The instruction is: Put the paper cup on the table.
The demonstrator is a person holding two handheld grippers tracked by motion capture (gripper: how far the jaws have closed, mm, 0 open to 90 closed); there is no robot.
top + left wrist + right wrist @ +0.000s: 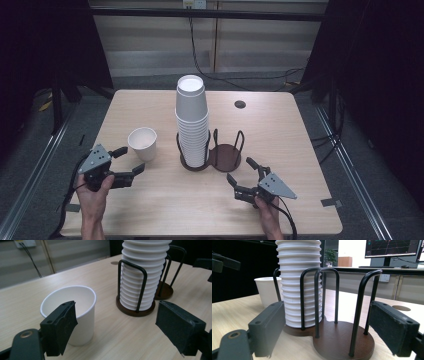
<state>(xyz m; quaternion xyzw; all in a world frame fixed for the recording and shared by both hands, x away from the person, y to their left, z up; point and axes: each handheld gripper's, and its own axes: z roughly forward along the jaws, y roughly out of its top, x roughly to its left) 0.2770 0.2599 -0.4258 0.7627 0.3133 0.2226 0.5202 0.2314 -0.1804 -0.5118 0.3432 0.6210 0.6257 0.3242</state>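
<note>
My work surface: a pale wood-grain rectangular table (pixel 150 210) with rounded corners and a small dark round grommet (pixel 240 104) near its far edge. Directly on it: one single white paper cup (pixel 143 143), upright, left of centre; beside it, a dark brown two-well cup holder with black wire hoops (pixel 225 159), its left well carrying a tall stack of white paper cups (pixel 191 120).

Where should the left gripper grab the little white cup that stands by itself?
Probably around the side wall of the single cup, below its rim. It stands upright and open, apart from the holder, so the left gripper, already open beside it, could come in level from the person's side, one of its fingers on each side. A gentle squeeze seems wise.
</note>
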